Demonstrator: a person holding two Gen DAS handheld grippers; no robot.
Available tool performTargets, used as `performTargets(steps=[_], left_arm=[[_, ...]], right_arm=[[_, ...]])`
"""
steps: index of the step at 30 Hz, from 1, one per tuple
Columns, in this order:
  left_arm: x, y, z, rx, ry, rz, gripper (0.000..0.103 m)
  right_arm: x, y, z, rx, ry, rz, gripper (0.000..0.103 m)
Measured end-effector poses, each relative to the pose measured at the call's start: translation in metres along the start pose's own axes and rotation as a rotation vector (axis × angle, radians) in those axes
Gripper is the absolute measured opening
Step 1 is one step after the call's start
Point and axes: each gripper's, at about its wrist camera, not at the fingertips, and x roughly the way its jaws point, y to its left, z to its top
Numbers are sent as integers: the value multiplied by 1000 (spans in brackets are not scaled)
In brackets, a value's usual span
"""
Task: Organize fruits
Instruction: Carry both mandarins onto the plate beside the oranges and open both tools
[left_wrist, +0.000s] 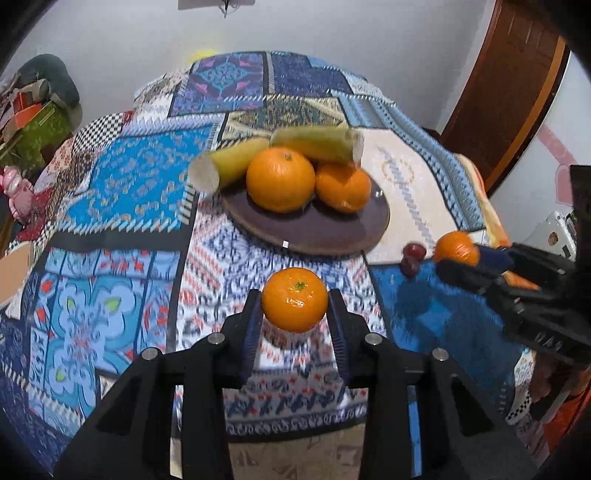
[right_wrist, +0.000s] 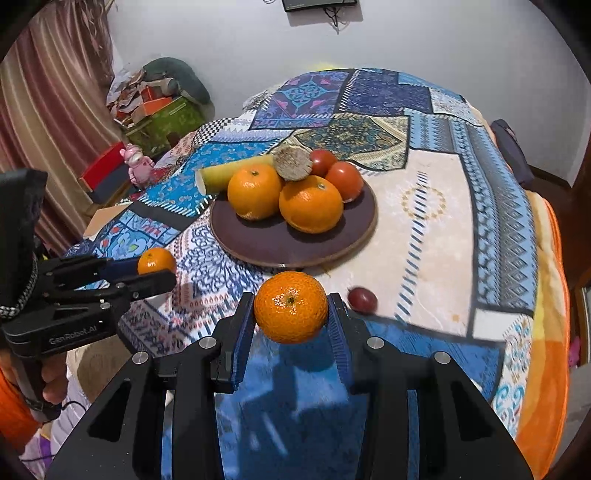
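- While both hands are up over the table (right_wrist: 436, 236), the left hand-held gripper (left_wrist: 294, 308) squeezes one orange (left_wrist: 295, 299) between its two blue pads, and the orange hangs in the air in front of the plate (left_wrist: 314, 230).
- From the right wrist view, the right hand-held gripper (right_wrist: 290, 312) is closed on another orange (right_wrist: 290, 306) the same way, lifted above the bright cloth (right_wrist: 369, 110) near the plate's front edge.
- On the brown plate sit two more oranges (right_wrist: 311, 203) side by side, touching each other.
- Behind them lie two pieces of corn (left_wrist: 229, 162) (one pokes out over the left rim of the plate).
- Two red tomatoes (right_wrist: 344, 180) rest at the back right of the plate, only seen from the right wrist view.
- One small dark red fruit (right_wrist: 362, 299), maybe a grape, lies on the cloth just right of the right hand-held gripper, off the plate.
- A pink toy (right_wrist: 136, 166) stands far left by the wall.
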Motion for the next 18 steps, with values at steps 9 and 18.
performTargets(steps=[9, 18], left_arm=[[10, 0, 30, 13, -35, -6, 35], [31, 10, 42, 21, -21, -3, 35]], right_arm=[[26, 5, 16, -2, 8, 18, 36], [52, 8, 27, -2, 33, 25, 36]])
